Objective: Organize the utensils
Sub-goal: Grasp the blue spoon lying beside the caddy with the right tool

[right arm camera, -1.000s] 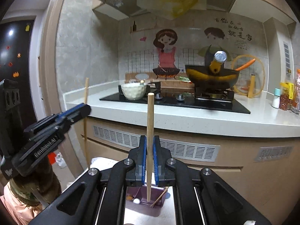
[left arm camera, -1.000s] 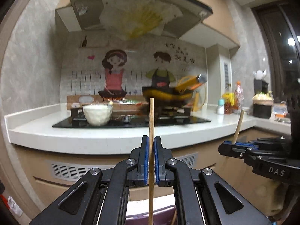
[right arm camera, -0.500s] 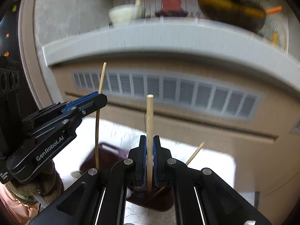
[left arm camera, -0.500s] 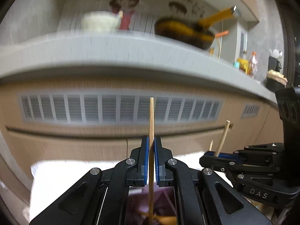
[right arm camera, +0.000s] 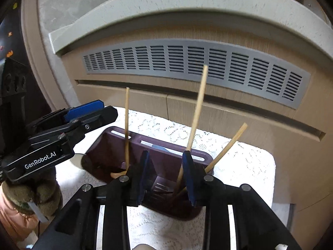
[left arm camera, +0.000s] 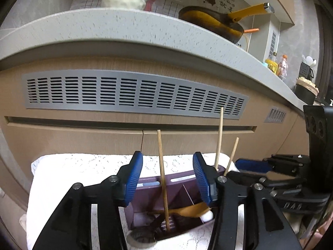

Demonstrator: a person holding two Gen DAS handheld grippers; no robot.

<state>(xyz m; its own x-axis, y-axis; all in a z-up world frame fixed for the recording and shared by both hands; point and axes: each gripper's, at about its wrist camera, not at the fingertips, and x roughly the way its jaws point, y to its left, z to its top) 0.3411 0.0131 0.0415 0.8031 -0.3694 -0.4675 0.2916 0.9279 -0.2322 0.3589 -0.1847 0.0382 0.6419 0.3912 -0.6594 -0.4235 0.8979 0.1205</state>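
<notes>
A purple utensil holder (left arm camera: pixel 183 191) (right arm camera: pixel 162 152) stands on a white lace cloth (left arm camera: pixel 83 170). My left gripper (left arm camera: pixel 167 179) is open above it; a wooden chopstick (left arm camera: pixel 162 179) stands free between its jaws, its tip down in the holder. My right gripper (right arm camera: pixel 165 175) is open too; another chopstick (right arm camera: pixel 196 112) leans in the holder by its right jaw, apart from the pads. A third chopstick (right arm camera: pixel 226 145) leans to the right, and a fourth (right arm camera: pixel 127 125) stands at the left. A wooden spoon (left arm camera: pixel 191 210) lies inside the holder.
A wooden cabinet front with a grey vent grille (left arm camera: pixel 133 91) rises just behind the cloth, under a speckled countertop (left arm camera: pixel 124 29). A bowl (left arm camera: pixel 122 0) and a yellow-handled pan (left arm camera: pixel 212 20) sit up there. A round metal lid (left arm camera: pixel 141 237) lies by the holder.
Both grippers came down from counter height to the holder and opened. Each chopstick left its jaws and now stands in the holder.
</notes>
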